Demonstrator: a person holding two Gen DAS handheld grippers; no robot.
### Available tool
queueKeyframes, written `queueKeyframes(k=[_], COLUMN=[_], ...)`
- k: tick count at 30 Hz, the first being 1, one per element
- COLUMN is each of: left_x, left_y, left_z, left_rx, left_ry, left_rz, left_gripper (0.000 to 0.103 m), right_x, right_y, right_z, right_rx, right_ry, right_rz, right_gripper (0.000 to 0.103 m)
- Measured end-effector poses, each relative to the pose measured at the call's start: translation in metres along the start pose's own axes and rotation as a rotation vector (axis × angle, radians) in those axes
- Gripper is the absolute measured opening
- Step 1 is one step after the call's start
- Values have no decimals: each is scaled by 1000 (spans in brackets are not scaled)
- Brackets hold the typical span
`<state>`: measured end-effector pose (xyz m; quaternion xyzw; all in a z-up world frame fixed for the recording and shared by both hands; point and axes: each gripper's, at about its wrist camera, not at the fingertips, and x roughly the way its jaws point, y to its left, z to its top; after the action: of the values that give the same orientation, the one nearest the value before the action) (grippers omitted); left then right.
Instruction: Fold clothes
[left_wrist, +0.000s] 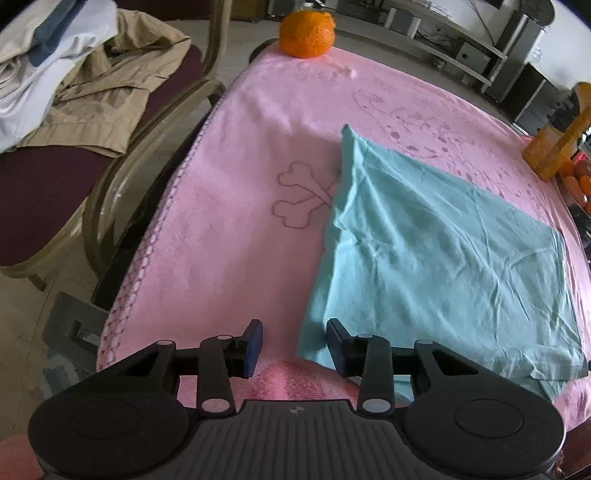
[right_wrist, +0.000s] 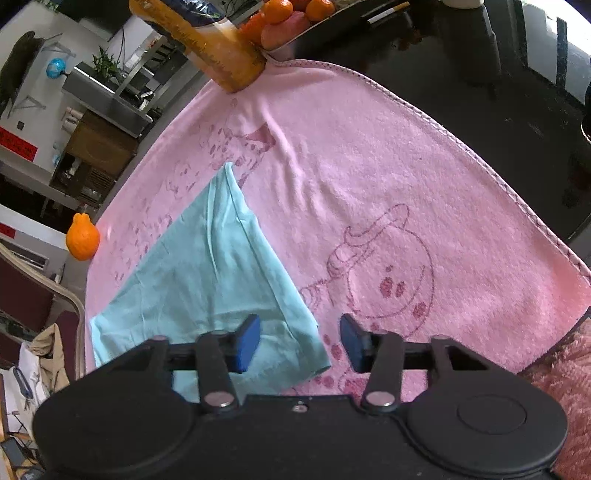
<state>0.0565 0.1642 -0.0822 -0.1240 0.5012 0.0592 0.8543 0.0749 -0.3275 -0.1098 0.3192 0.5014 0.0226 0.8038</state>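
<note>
A teal cloth (left_wrist: 443, 251) lies flat and wrinkled on a pink towel (left_wrist: 240, 184) that covers the table. My left gripper (left_wrist: 295, 345) hovers open at the cloth's near left corner: its right pad sits over the teal edge, its left pad over bare pink towel. In the right wrist view the same teal cloth (right_wrist: 207, 273) runs off to the left, and its near right corner lies between the jaws of my right gripper (right_wrist: 300, 341). That gripper is open too, and its pads do not press the fabric.
An orange (left_wrist: 307, 34) sits at the towel's far edge. A chair (left_wrist: 44, 177) on the left holds a pile of beige and white clothes (left_wrist: 92, 92). An orange bottle (right_wrist: 214, 51) and a tray of fruit (right_wrist: 288, 18) stand by the dark tabletop (right_wrist: 480, 74).
</note>
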Motion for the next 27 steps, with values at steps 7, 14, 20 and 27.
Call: queueKeyframes(k=[7,14,20,27], left_x=[14,-5,9,-32], left_y=[-15,-5,-26,-28], left_z=[2,4,-2,10], left_rx=[70,35,157,111], left_ry=[14,-52,2,-154], left_rz=[45,5,109,89], left_gripper=[32,1,14,17], right_x=[14,-6,14,-26], right_y=[9,7,-1,18], right_z=[-4,-4,-1,2], right_rx=[-82,-88,-66,-94], right_ry=[27,-64,38,-132], right_rz=[-72,-26,-135,-44], right_gripper=[37,2,3,33])
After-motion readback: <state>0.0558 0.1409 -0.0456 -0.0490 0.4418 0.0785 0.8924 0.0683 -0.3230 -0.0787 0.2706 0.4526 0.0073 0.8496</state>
